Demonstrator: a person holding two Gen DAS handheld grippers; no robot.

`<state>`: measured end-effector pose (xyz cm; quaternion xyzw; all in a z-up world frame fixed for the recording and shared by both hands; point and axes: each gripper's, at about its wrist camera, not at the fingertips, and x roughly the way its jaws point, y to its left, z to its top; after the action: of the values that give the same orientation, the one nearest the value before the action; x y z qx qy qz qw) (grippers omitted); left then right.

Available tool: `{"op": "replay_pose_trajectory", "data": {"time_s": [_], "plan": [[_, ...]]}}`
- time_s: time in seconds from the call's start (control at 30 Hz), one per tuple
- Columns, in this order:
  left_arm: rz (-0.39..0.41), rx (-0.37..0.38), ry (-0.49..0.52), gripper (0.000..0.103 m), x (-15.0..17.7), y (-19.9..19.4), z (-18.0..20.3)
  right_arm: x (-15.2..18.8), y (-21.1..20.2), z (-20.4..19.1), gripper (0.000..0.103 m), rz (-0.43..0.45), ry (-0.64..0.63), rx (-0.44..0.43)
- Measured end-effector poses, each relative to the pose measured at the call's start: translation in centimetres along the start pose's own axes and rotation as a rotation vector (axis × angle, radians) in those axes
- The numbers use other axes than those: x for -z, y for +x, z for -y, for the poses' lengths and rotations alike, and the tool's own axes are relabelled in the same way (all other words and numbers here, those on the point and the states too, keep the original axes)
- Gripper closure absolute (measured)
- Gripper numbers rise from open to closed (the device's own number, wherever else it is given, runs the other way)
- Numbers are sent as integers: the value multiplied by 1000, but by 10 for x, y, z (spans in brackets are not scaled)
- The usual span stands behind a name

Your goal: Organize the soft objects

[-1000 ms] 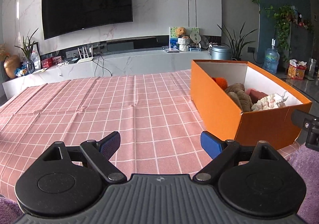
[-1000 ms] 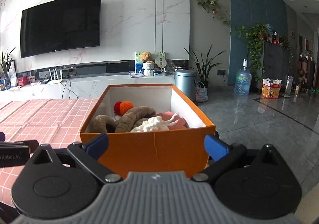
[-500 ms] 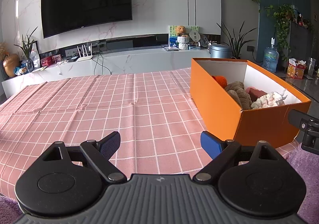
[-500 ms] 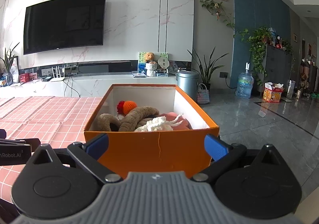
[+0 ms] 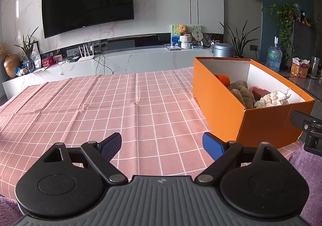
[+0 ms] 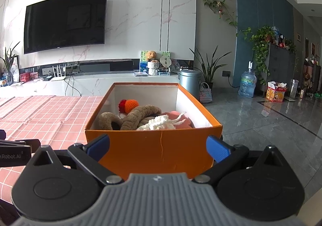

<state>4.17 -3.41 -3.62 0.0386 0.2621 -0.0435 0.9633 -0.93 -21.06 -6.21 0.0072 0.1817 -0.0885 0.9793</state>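
An orange cardboard box (image 5: 219, 101) stands at the right end of the pink checked tablecloth (image 5: 100, 105). It holds soft toys: a brown plush (image 6: 138, 115), an orange-and-red knitted ball (image 6: 129, 104), a white knitted piece (image 6: 159, 123) and a pink item (image 6: 179, 121). My left gripper (image 5: 162, 144) is open and empty above the cloth, left of the box. My right gripper (image 6: 158, 145) is open and empty, its fingers either side of the box's near end wall (image 6: 157, 145).
A white TV console (image 5: 130, 59) with a wall TV (image 5: 88, 0) stands beyond the table. A metal bin (image 6: 190, 83), plants and a water bottle (image 6: 247, 85) stand on the grey floor to the right. Purple fabric (image 5: 310, 167) lies at the table's near edge.
Both views have shifted slightly, as both grippers have drawn back and lifted a little. The box and its toys have not moved. Both grippers stay open.
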Motion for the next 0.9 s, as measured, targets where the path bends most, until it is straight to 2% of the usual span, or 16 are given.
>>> {"op": "replay_pose_trajectory", "data": {"time_s": [0.9], "plan": [[-3,-6,10,0,1,-3,2,1,7,-1,3,-25,-7,-3]]}}
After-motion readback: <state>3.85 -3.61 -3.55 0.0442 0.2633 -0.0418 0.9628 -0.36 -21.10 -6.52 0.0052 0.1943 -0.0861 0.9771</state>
